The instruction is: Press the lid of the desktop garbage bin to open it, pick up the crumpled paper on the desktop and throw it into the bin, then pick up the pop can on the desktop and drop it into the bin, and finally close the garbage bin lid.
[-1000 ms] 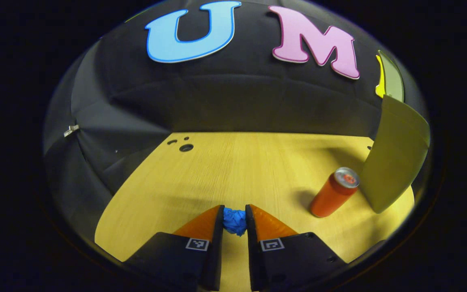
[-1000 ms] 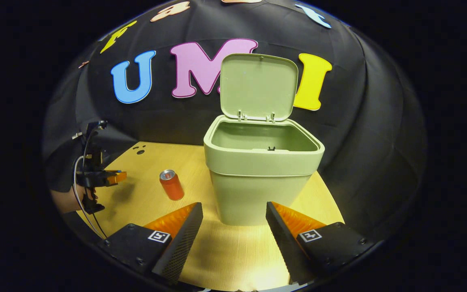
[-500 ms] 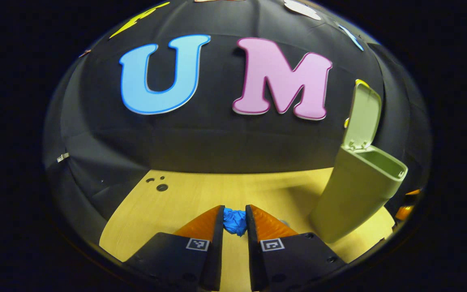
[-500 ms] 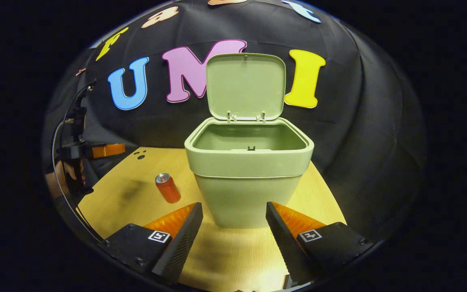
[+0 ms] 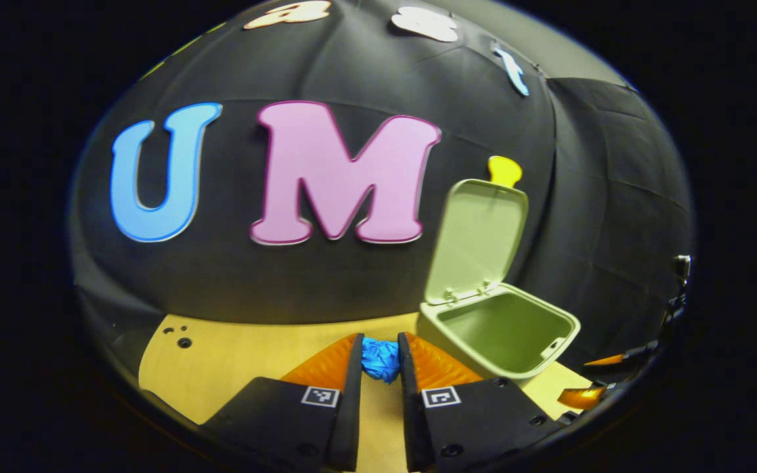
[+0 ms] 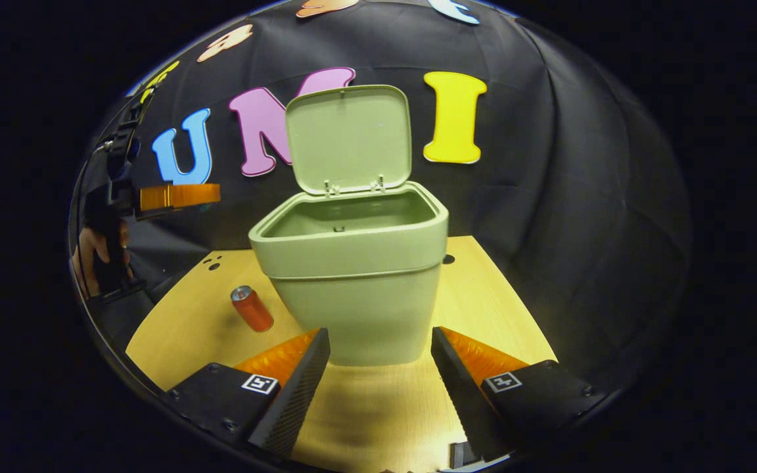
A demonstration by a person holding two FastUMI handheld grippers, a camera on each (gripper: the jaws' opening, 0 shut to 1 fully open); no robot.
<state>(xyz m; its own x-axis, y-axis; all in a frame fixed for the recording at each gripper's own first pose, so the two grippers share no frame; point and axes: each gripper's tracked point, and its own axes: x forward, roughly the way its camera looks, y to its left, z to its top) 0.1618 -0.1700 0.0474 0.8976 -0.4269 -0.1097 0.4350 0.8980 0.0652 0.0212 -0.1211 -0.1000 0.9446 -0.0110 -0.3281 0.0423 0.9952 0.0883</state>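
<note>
Blue crumpled paper (image 5: 380, 359) sits pinched between both fingers of my left gripper (image 5: 378, 360), jaws nearly together, held up above the wooden desktop (image 5: 234, 358). In the left gripper view I look down into the open green bin (image 5: 503, 335), its lid (image 5: 478, 230) standing upright on the back hinge, and the right gripper's fingertips (image 5: 582, 394) peek in at the lower right edge. The right gripper view gives me what that one lacks: the orange pop can (image 6: 252, 308) standing on the desktop just left of the bin, and my left gripper raised high at the left edge with a hand (image 6: 92, 253) below it. My right gripper (image 6: 378, 358) hangs wide open with nothing in it, in front of the bin's base. Compared with a second ago, the left gripper has risen and swung toward the bin, so the can has dropped out of its view and the bin's inside has come in.
</note>
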